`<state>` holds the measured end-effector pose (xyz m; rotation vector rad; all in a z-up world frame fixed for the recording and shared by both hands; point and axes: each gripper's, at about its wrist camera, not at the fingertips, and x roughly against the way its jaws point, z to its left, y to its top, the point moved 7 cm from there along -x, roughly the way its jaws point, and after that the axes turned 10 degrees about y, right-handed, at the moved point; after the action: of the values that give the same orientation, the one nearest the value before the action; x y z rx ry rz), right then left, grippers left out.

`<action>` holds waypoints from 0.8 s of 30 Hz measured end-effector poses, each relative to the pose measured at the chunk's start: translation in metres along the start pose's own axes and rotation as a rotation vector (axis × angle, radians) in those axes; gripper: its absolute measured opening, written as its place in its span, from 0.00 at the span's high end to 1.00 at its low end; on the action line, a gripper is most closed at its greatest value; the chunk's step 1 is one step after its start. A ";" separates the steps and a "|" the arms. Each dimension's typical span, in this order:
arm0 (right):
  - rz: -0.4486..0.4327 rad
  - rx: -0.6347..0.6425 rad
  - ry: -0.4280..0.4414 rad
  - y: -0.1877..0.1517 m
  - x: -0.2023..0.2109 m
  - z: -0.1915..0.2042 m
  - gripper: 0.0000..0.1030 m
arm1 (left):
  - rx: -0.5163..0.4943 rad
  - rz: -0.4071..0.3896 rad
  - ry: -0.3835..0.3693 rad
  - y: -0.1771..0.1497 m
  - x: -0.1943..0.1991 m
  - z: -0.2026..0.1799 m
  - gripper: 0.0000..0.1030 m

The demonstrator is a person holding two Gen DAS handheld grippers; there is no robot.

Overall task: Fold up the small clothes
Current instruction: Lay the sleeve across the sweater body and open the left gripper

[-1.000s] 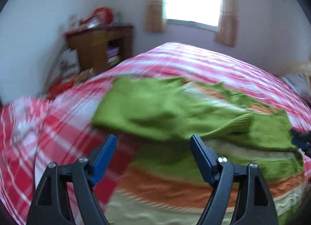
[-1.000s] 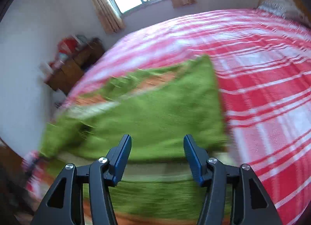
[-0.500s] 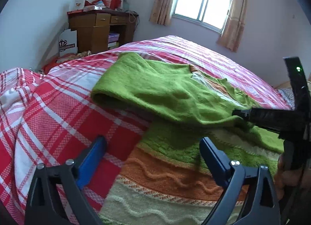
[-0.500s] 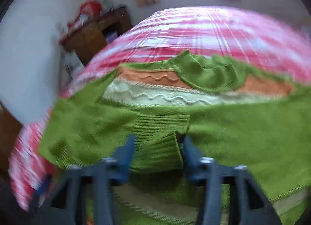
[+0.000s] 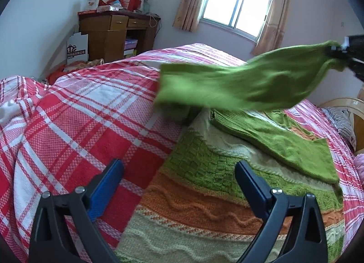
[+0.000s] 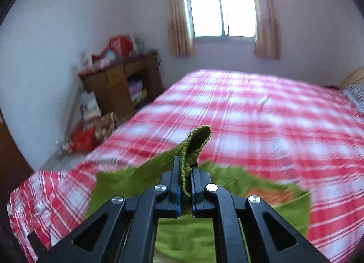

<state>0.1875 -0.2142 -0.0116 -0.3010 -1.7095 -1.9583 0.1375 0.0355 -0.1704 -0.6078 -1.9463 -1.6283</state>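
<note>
Your right gripper (image 6: 183, 180) has just clamped down on the ribbed cuff (image 6: 193, 144) of the green sleeve (image 5: 238, 88), which bunches up between the pads and pokes out ahead of the tips. Your left gripper (image 5: 179, 185) is spread wide with nothing between its fingers, hovering over the striped knit sweater (image 5: 204, 194), whose body lies flat on the red plaid bedspread (image 5: 79, 122) just ahead. Further out, the raised sleeve stretches across to the right gripper. The bite is only on the cuff edge, so a quick pull could slip it free, and with nothing pinning the body, the lift may drag the sweater askew.
</note>
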 end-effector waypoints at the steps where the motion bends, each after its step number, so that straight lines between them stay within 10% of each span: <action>1: -0.016 0.005 -0.019 0.005 0.013 -0.012 0.95 | 0.000 0.001 0.000 0.000 0.000 0.000 0.03; 6: 0.004 0.030 -0.143 -0.012 0.043 -0.072 0.95 | -0.004 0.001 0.005 0.000 0.000 0.000 0.03; 17: 0.306 -0.159 -0.249 -0.167 0.010 -0.181 0.84 | -0.031 0.007 0.041 -0.001 -0.002 -0.003 0.03; 20: 0.238 -0.240 -0.198 -0.170 0.035 -0.189 0.78 | -0.032 0.006 0.043 -0.001 -0.002 -0.003 0.03; 24: 0.125 -0.267 -0.426 -0.162 0.098 -0.212 0.78 | -0.039 0.006 0.053 -0.002 -0.001 -0.004 0.03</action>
<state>0.0571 -0.4319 -0.1400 -0.9574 -1.6174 -2.1358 0.1377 0.0314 -0.1720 -0.5794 -1.8774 -1.6649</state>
